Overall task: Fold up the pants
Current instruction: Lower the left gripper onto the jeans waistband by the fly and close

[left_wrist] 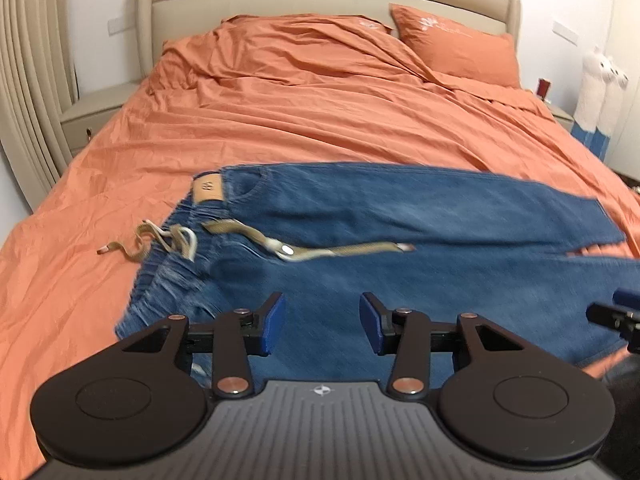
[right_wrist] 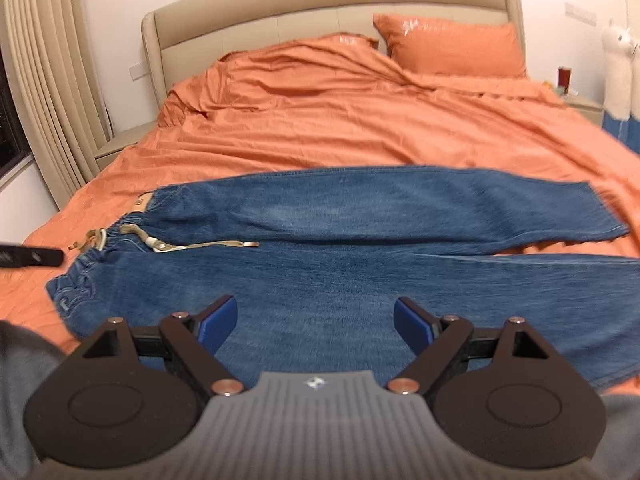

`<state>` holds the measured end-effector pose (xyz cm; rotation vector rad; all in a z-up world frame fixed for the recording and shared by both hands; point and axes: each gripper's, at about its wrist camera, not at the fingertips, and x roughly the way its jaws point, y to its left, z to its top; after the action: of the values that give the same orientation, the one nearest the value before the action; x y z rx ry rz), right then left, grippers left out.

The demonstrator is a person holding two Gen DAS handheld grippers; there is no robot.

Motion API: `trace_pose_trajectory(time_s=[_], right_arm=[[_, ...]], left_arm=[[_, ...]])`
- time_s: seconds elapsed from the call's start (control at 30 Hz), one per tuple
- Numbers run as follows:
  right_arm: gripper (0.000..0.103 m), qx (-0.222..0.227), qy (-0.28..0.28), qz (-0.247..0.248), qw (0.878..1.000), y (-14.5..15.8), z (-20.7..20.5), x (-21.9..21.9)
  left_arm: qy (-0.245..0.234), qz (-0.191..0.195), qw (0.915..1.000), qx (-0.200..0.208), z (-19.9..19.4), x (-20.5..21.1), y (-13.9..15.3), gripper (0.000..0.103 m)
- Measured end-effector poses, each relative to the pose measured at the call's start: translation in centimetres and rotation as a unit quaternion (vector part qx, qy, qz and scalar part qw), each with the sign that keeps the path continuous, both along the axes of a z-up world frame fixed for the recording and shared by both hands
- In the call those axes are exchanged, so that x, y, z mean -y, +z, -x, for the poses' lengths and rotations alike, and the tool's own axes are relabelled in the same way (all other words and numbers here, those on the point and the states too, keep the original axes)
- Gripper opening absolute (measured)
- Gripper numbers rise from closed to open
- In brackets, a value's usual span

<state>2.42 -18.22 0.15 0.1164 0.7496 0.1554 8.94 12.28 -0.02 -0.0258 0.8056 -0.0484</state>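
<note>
Left gripper (left_wrist: 322, 322): fingers part-spread above the denim, nothing between them. Right gripper (right_wrist: 315, 326): fingers spread wider, also empty, angled down over the near leg. Pants (right_wrist: 360, 280) lie flat across the orange bed (right_wrist: 320, 128), waistband left, legs running right. Left view alone shows the tan patch (left_wrist: 207, 191) clearly and the webbing belt (left_wrist: 344, 251); right view shows both hems. Wrinkled sheet, pillow (right_wrist: 452, 46) at the padded headboard.

Left gripper (left_wrist: 322, 322) tilted down, jaws half apart, nothing between; right gripper (right_wrist: 315, 322) tilted down, jaws wide, empty.
</note>
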Motion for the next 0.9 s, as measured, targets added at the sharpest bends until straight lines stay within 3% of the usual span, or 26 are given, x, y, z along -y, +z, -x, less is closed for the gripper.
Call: trace_pose_trajectory(time_s=[0.23, 0.33, 0.5, 0.6, 0.67, 0.73, 0.8, 0.83, 0.9], right_arm=[[0.082, -0.011, -0.021, -0.077, 0.997, -5.4, -6.3, 2.3], [0.082, -0.04, -0.033, -0.109, 0.993, -7.8, -8.1, 2.7], [0.082, -0.095, -0.05, -0.144, 0.984, -10.2, -10.7, 3.1], [0.082, -0.108, -0.051, -0.152, 0.981, -11.1, -11.4, 3.1], [0.082, -0.108, -0.05, -0.148, 0.982, -11.4, -11.7, 2.9], [0.083, -0.105, -0.045, -0.14, 0.984, -11.6, -12.0, 2.4], [0.083, -0.107, -0.041, -0.13, 0.985, -11.8, -12.2, 2.2], [0.083, -0.108, -0.041, -0.127, 0.985, -11.9, -12.3, 2.1], [0.083, -0.107, -0.041, -0.125, 0.985, -11.9, -12.2, 2.1]], left_arm=[[0.006, -0.008, 0.9996, -0.025, -6.8, -7.7, -3.6, 0.053], [0.011, -0.005, 0.9991, -0.04, -9.2, -10.8, -6.1, 0.054], [0.015, 0.091, 0.9924, -0.082, -11.9, -15.7, -10.1, 0.059], [-0.001, 0.164, 0.9816, -0.097, -12.8, -17.9, -11.9, 0.066], [0.0, 0.214, 0.9714, -0.103, -13.2, -19.3, -12.8, 0.065], [0.004, 0.254, 0.9609, -0.109, -13.6, -20.0, -13.5, 0.05], [-0.002, 0.268, 0.9573, -0.11, -13.7, -19.7, -13.6, 0.037], [-0.003, 0.265, 0.9586, -0.106, -13.6, -19.4, -13.3, 0.023], [0.01, 0.244, 0.9658, -0.086, -13.1, -18.5, -12.2, 0.01]])
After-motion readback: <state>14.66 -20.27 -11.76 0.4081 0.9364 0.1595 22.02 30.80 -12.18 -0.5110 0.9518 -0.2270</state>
